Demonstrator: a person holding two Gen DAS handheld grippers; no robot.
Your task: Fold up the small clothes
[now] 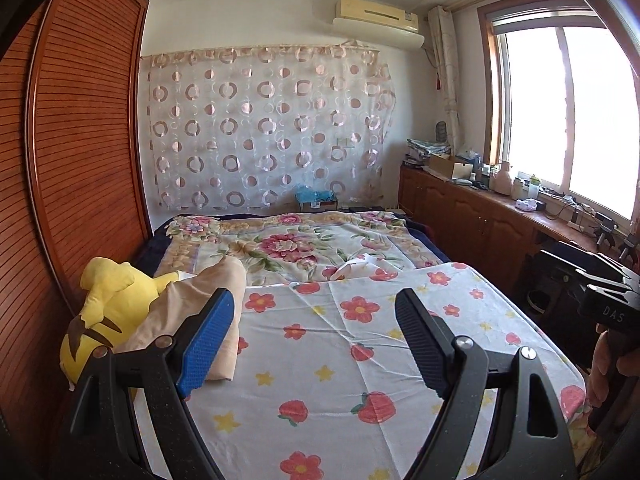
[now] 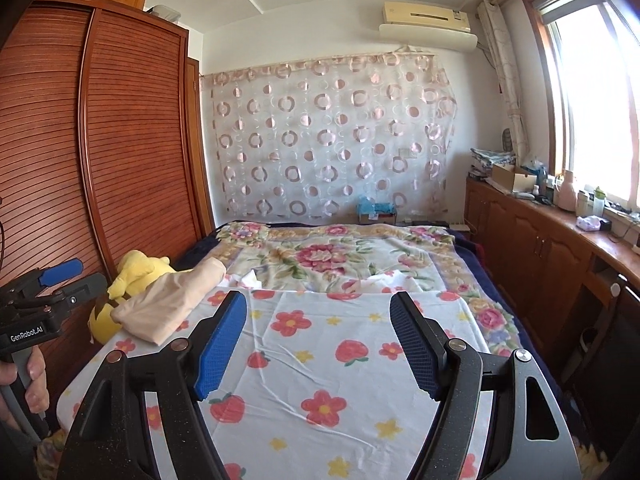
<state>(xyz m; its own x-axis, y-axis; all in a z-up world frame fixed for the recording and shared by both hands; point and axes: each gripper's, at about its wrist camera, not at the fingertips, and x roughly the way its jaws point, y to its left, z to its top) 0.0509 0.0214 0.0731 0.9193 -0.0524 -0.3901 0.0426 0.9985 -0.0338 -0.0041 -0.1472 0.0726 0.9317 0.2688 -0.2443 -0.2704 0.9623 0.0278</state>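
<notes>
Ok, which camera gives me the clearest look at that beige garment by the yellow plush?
The right wrist view: the beige garment lies unobstructed beside the yellow plush. In the left wrist view, the left tongs cover part of it.

Open right claw (image 2: 318, 304) above floral sheet (image 2: 320, 360)

In the left wrist view, the left gripper's blue finger pad (image 1: 208, 344) covered part of the folded beige garment (image 1: 188, 320), and the garment hid the lower body of the yellow plush toy (image 1: 108, 304). The right gripper (image 1: 592, 292) was cut off by the right edge, its jaws out of sight. Small items on the windowsill cabinet (image 1: 500, 200) were too small to identify. Window glass (image 2: 600, 112) was washed out white.
</notes>
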